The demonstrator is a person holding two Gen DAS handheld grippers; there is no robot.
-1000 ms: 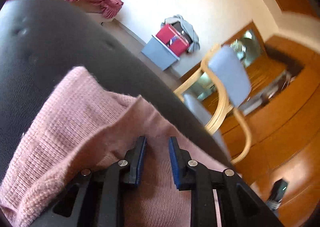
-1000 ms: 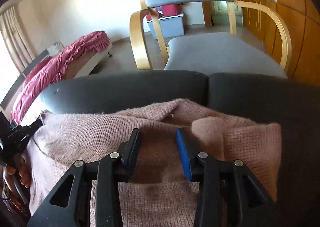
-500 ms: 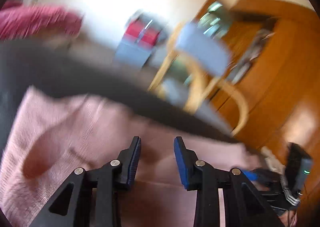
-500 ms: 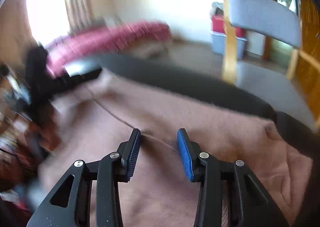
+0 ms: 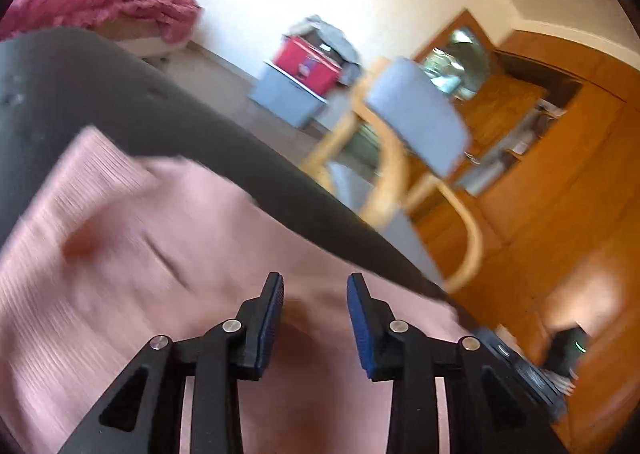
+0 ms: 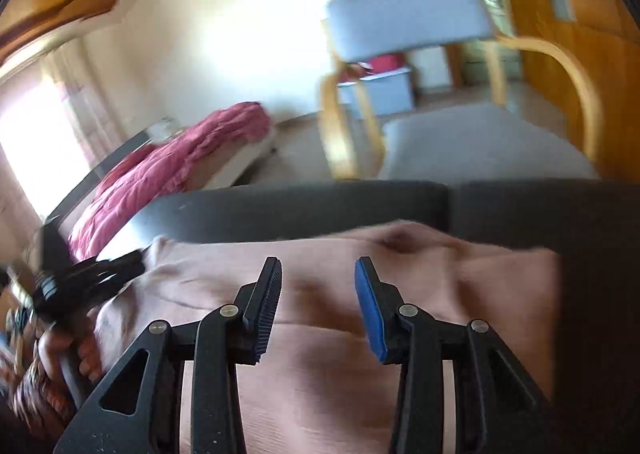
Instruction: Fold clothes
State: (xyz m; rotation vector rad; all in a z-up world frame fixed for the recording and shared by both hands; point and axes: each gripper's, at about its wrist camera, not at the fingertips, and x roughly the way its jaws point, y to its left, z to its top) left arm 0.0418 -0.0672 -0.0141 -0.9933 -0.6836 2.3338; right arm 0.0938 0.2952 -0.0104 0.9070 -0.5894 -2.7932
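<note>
A pink knitted sweater (image 5: 140,254) lies spread on a dark cushioned seat (image 5: 100,86), blurred by motion. My left gripper (image 5: 315,278) hovers over the sweater's far edge; its jaws are opening and nothing is between the blue pads. In the right wrist view the sweater (image 6: 500,286) covers the seat (image 6: 300,210) below my right gripper (image 6: 318,262), whose jaws are opening with only air between them. The left gripper (image 6: 88,282) shows there at the sweater's left end, held by a hand (image 6: 64,350).
A grey chair with bent wooden arms (image 5: 416,114) (image 6: 408,22) stands just beyond the seat. A bed with a red cover (image 5: 100,2) (image 6: 180,162) is at the back left. A grey box with a red bag (image 5: 288,94) stands by the wall, wooden cabinets (image 5: 560,174) to the right.
The left jaws have spread wider and drawn back up off the sweater, which now lies flatter. The right gripper swung left over the sweater, then back, and sits higher.
</note>
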